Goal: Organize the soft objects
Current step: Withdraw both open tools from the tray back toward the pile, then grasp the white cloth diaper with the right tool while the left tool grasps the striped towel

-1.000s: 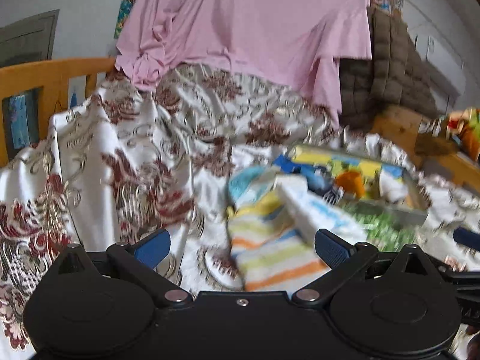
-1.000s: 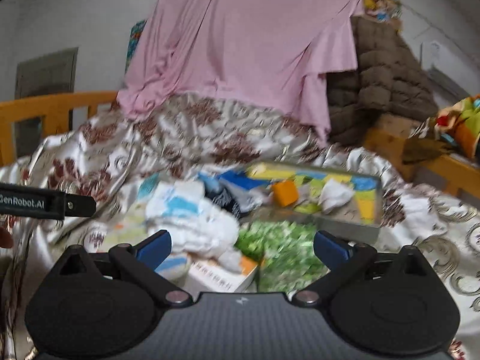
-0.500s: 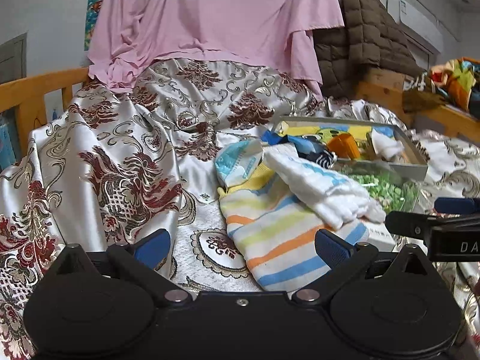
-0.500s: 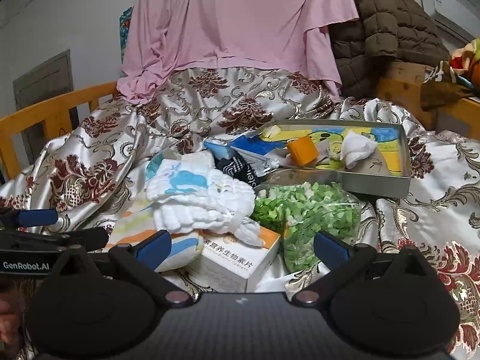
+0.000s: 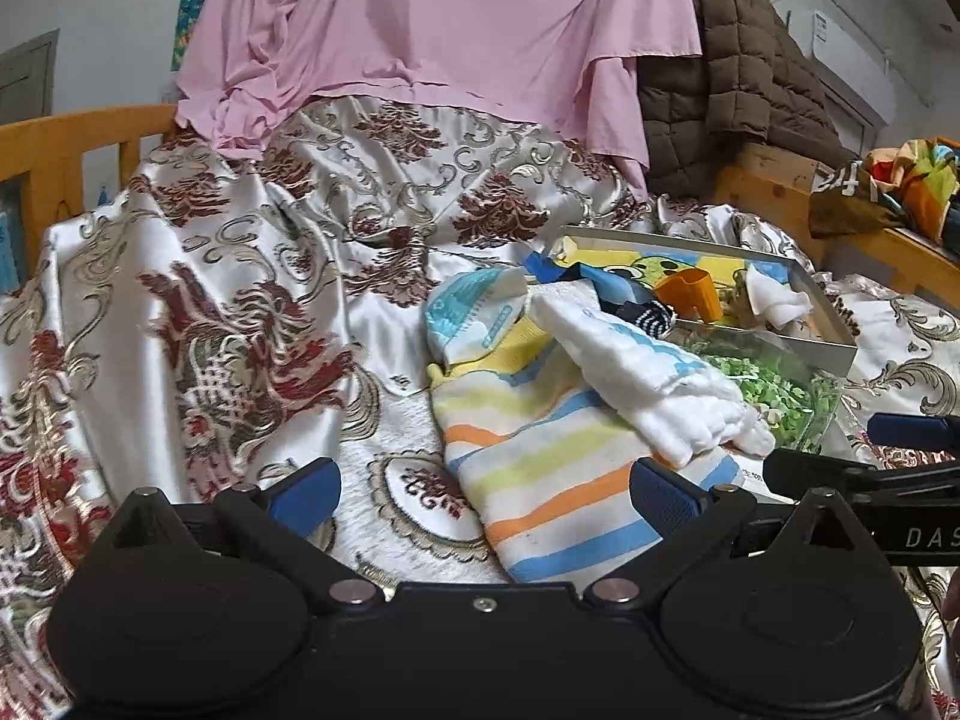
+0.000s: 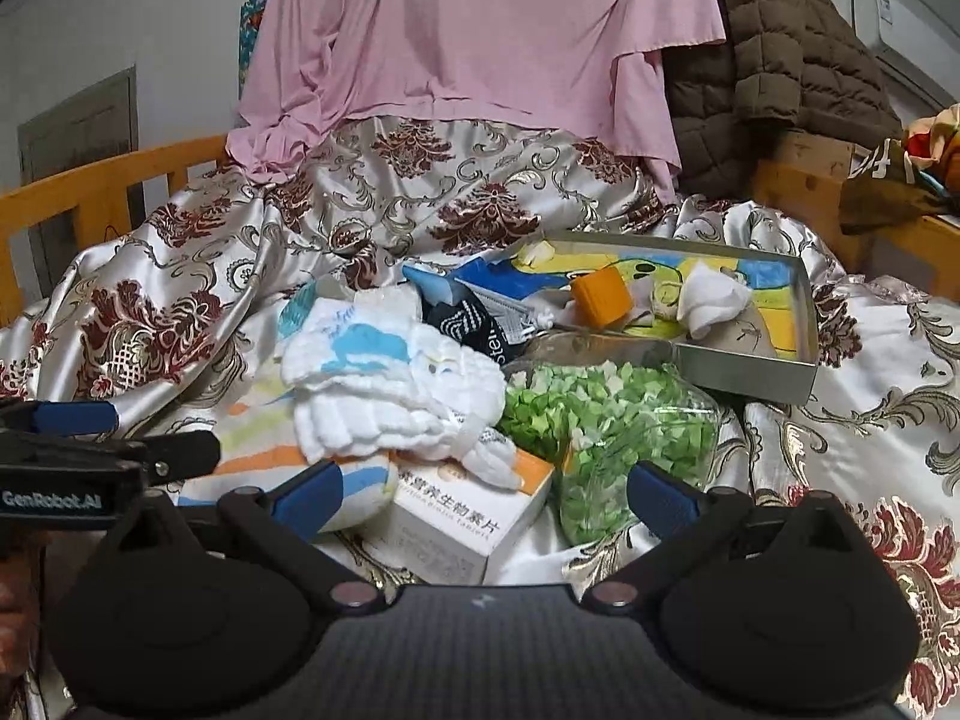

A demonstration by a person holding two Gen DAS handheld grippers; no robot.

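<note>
inspector: left gripper (image 5: 483,489), condition?

assistant: released, jaws spread wide, nothing between them. it hangs low over the brocade bedspread (image 5: 252,276), with the striped cloth (image 5: 558,468) lying under its right finger.

inspector: right gripper (image 6: 483,489)?

assistant: likewise released and empty. between its spread fingers sit a white carton (image 6: 462,516) and a clear bag of green bits (image 6: 606,420), side by side and touching.

inspector: location of the soft items?

assistant: all on the bed. the striped cloth lies flat on the bedspread. a white quilted cloth with blue print (image 6: 390,384) is heaped on top of it, one end draped onto the carton. a small white and blue printed piece (image 5: 474,312) sits at the far edge of the striped cloth. a dark patterned item (image 6: 468,324) lies behind the white cloth, near the tray (what it is cannot be told).

inspector: the tray?

assistant: a shallow metal tray (image 6: 750,375) with a cartoon print inside, just behind the bag. it holds an orange cup (image 6: 600,297) on its side and a crumpled white cloth (image 6: 714,297), apart from each other.

inspector: surroundings?

assistant: a pink sheet (image 5: 444,18) is draped at the head of the bed, a brown quilted jacket (image 6: 774,60) beside it to the right, and a wooden bed rail (image 5: 72,138) to the left.
</note>
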